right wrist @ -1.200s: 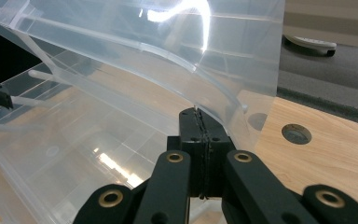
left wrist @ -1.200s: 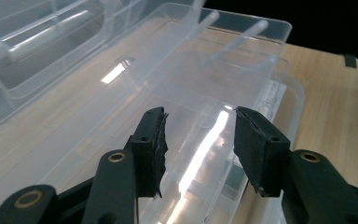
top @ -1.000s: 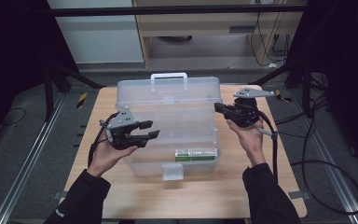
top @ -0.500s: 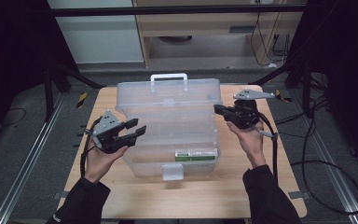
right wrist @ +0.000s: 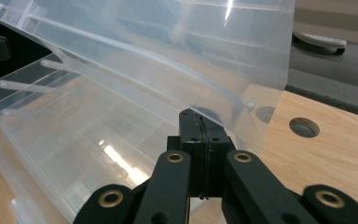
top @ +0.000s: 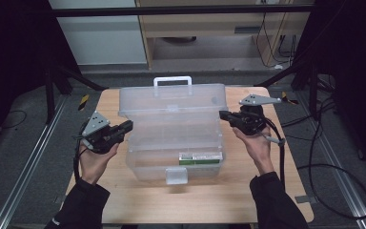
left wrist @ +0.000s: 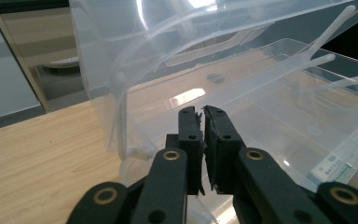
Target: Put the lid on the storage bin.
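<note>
A clear plastic storage box stands mid-table with its lid raised and tilted back, white handle on top. My left gripper hovers just off the box's left side, shut with nothing in it; its own view has the jaws pointing at the lid's left corner. My right gripper is at the lid's right edge, shut. In its own view the tips sit right under the lid's rim, nothing visibly between them.
The box base carries a green-and-white label and a front latch. The wooden table has a round hole near the right gripper. Cables trail off the table's right side. A cabinet stands behind.
The left gripper, open beside the box a second ago, has drawn back to the left and closed. The right gripper and the lid have stayed put.
</note>
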